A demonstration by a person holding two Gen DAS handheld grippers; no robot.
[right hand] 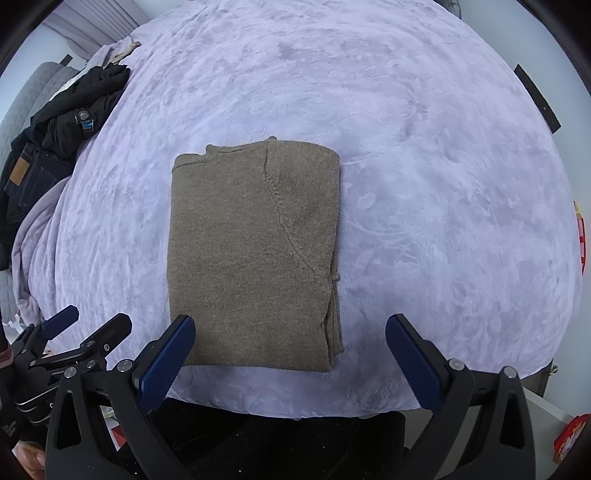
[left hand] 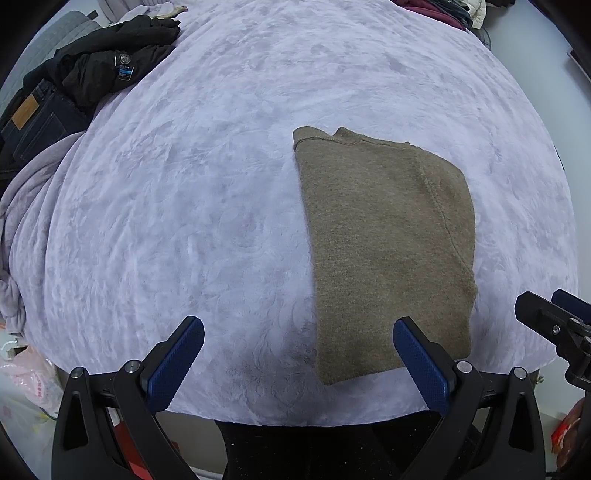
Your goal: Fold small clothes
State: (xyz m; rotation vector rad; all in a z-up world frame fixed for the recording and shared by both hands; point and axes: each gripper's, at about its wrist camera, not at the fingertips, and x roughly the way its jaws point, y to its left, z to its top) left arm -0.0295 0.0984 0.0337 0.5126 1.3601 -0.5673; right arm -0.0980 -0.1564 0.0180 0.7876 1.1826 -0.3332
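A brown knit sweater point(left hand: 388, 243) lies folded into a tall rectangle on the lilac plush blanket point(left hand: 207, 206). In the right wrist view the sweater point(right hand: 251, 251) sits in the middle, near the front edge. My left gripper point(left hand: 297, 332) is open and empty, held over the front edge, just left of the sweater's near corner. My right gripper point(right hand: 290, 330) is open and empty, just in front of the sweater's near edge. The right gripper also shows at the right edge of the left wrist view point(left hand: 554, 317). The left gripper shows at the lower left of the right wrist view point(right hand: 85, 325).
A black jacket point(left hand: 110, 59) and dark jeans point(left hand: 33, 122) are piled at the far left of the blanket point(right hand: 424, 184). More clothes point(left hand: 436, 11) lie at the far right edge. A plastic bag point(left hand: 26, 387) sits below the left edge.
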